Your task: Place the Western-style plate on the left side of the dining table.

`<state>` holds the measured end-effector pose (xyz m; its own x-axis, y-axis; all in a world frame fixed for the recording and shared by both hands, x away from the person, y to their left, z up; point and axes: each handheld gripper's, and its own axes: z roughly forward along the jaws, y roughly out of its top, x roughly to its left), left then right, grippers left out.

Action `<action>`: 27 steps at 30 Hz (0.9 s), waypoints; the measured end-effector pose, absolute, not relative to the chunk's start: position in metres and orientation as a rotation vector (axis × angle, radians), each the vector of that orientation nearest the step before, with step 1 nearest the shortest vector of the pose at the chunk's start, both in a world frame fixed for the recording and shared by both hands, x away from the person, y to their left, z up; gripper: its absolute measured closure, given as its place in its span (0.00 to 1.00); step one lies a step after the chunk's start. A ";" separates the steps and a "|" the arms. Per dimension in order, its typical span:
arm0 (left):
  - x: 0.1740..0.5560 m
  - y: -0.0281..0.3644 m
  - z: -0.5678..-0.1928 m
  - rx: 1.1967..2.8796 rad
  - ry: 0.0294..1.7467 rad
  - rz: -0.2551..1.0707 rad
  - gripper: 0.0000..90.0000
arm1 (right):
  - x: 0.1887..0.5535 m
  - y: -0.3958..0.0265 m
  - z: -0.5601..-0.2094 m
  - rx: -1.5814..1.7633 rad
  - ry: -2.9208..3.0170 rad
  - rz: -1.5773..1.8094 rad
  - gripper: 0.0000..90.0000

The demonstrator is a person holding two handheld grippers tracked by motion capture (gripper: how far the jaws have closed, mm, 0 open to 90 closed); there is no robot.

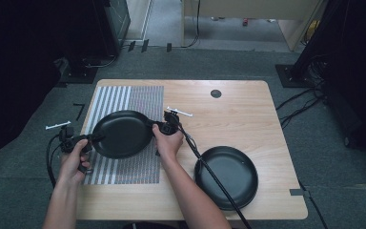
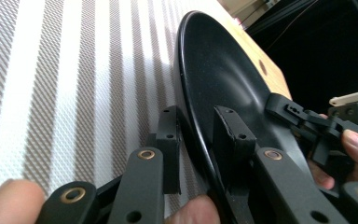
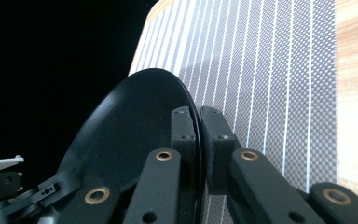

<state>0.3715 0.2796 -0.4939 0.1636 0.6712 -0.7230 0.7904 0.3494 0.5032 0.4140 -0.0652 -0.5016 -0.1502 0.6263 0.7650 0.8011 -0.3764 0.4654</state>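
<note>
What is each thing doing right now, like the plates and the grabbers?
Held black plate: gripped at opposite rims by both grippers, over the striped mat.
Second black plate: flat on the table, right way up, untouched.
Left gripper: shut on the held plate's rim.
Right gripper: shut on the opposite rim.
Striped mat: flat on the table.
Table: wooden, bearing mat and second plate.

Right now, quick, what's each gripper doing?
Left gripper: closed on the rim of the black plate.
Right gripper: closed on the same plate's opposite rim.
</note>
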 end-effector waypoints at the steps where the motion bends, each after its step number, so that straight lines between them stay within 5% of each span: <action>1: 0.374 0.280 -0.494 1.366 1.554 -0.141 0.80 | 0.416 -0.064 -0.502 -1.938 -1.646 -1.552 0.95; 27: 0.401 0.285 -0.515 1.256 1.610 -0.112 0.75 | 0.444 -0.051 -0.519 -1.996 -1.726 -1.588 0.93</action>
<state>0.4013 0.2845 -0.5153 0.0928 0.6559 -0.7491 0.7531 0.4459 0.4838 0.4443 -0.0515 -0.5193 -0.1589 0.6938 0.7025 0.7576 -0.3706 0.5373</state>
